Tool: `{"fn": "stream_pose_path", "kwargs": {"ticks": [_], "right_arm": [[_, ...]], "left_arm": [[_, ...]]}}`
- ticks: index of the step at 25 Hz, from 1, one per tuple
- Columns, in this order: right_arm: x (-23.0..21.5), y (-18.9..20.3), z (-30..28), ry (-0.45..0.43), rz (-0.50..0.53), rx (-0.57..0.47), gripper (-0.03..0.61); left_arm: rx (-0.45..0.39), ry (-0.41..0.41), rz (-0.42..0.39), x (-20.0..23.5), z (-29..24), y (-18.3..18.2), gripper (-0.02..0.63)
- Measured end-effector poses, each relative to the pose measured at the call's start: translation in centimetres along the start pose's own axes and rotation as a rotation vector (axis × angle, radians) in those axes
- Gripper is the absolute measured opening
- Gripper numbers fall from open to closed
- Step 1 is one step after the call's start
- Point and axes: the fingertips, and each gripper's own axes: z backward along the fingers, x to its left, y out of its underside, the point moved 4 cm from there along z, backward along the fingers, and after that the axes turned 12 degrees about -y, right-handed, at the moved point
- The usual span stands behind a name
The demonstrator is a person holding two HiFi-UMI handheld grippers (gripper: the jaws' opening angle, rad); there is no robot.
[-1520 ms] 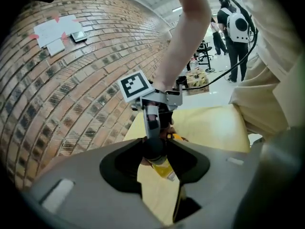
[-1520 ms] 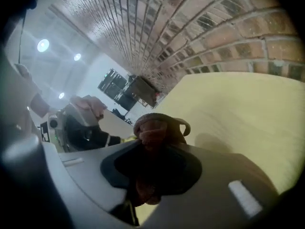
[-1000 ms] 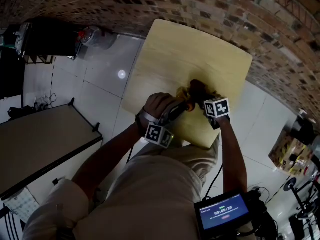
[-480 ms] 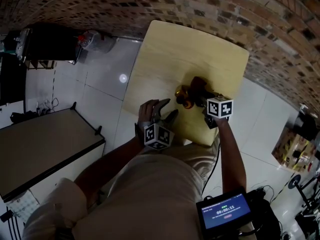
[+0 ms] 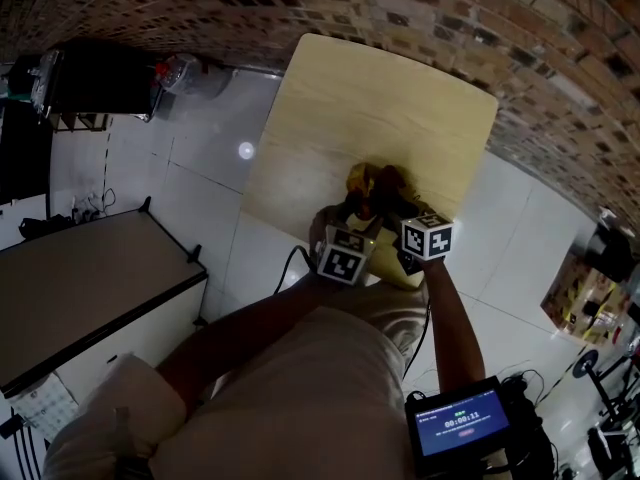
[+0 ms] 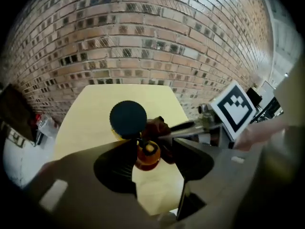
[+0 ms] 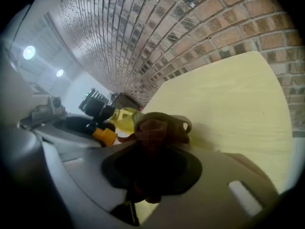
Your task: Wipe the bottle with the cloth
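Observation:
A yellow bottle with a dark round cap and an orange part sits near the front edge of the pale wooden table. A brown cloth is bunched against its right side. My right gripper is shut on the cloth, which bulges out between its jaws. My left gripper is open, its jaws spread on either side of the bottle's orange part without pressing on it. The two grippers stand close together, right beside left.
A brick wall runs behind the table. White tiled floor lies to the left, with a dark tabletop and a black shelf beyond it. A small screen hangs at my lower right.
The left gripper let go of the bottle, drew back to the left with its jaws spread, then came in again at the bottle. The right gripper kept the cloth at the bottle.

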Motion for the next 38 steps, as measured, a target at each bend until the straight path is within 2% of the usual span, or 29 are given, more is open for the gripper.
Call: {"fn": "stream_pose_path", "kwargs": {"ticks": [1, 3, 4, 7, 10, 12, 15, 17, 19, 23, 26, 28, 29, 30, 31, 34, 36, 38], "right_arm": [[0.5, 0.6, -0.2, -0.024, 0.002, 0.014, 0.087], [1.2, 1.8, -0.2, -0.068, 0.001, 0.04, 0.088], [1.3, 2.0, 0.0, -0.086, -0.002, 0.042, 0.088], [1.1, 1.2, 0.9, -0.158, -0.035, 0.006, 0.088], [1.7, -0.8, 1.2, -0.271, -0.046, -0.015, 0.087], [2.4, -2.0, 0.8, -0.348, -0.047, -0.005, 0.088], [3.2, -2.7, -0.2, -0.485, -0.116, 0.025, 0.089], [3.0, -2.8, -1.2, -0.518, -0.157, 0.049, 0.089], [2.0, -2.2, -2.4, -0.48, -0.174, 0.089, 0.089], [-1.0, 0.4, -5.1, -0.315, -0.16, 0.216, 0.087], [-2.8, 1.3, -6.2, -0.135, -0.022, 0.337, 0.087], [-3.0, 1.4, -6.1, -0.07, 0.073, 0.399, 0.087], [-2.9, 1.2, -5.8, -0.065, 0.095, 0.409, 0.087], [-2.7, 0.8, -5.2, -0.089, 0.082, 0.396, 0.087], [-2.3, 0.3, -4.5, -0.151, 0.028, 0.362, 0.087], [0.1, -1.1, -3.0, -0.415, -0.186, 0.242, 0.087], [0.9, -1.7, -2.8, -0.495, -0.24, 0.184, 0.087], [0.8, -2.0, -3.2, -0.521, -0.291, 0.133, 0.087]], "left_arm": [[0.015, -0.034, 0.012, 0.4, -0.1, 0.1, 0.246], [0.028, -0.091, 0.026, 1.2, -0.2, 0.4, 0.173], [0.029, -0.103, 0.024, 1.4, -0.2, 0.6, 0.173], [0.046, -0.108, -0.003, 1.8, 0.4, 1.1, 0.187], [0.031, -0.109, -0.029, 2.2, 1.3, 0.9, 0.21], [0.027, -0.108, -0.043, 1.9, 1.5, 1.1, 0.183], [0.031, -0.098, -0.073, 1.4, 1.4, 1.3, 0.16], [0.023, -0.08, -0.09, 1.5, 1.5, 1.1, 0.16], [0.01, -0.057, -0.109, 1.4, 1.4, 1.3, 0.16], [0.008, -0.043, -0.153, 1.4, 1.5, 1.7, 0.158], [0.006, -0.031, -0.141, 1.4, 1.4, 1.7, 0.158], [0.0, -0.024, -0.138, 1.4, 1.5, 1.7, 0.158], [-0.002, -0.02, -0.139, 1.5, 1.5, 1.8, 0.158], [-0.003, -0.014, -0.142, 1.5, 1.5, 1.8, 0.158], [-0.004, -0.008, -0.144, 1.5, 1.5, 1.8, 0.16], [-0.011, 0.004, -0.149, 1.7, 1.6, 1.7, 0.16], [-0.016, 0.01, -0.153, 1.7, 1.6, 1.7, 0.16], [-0.022, 0.021, -0.16, 1.7, 1.5, 1.5, 0.16]]}}
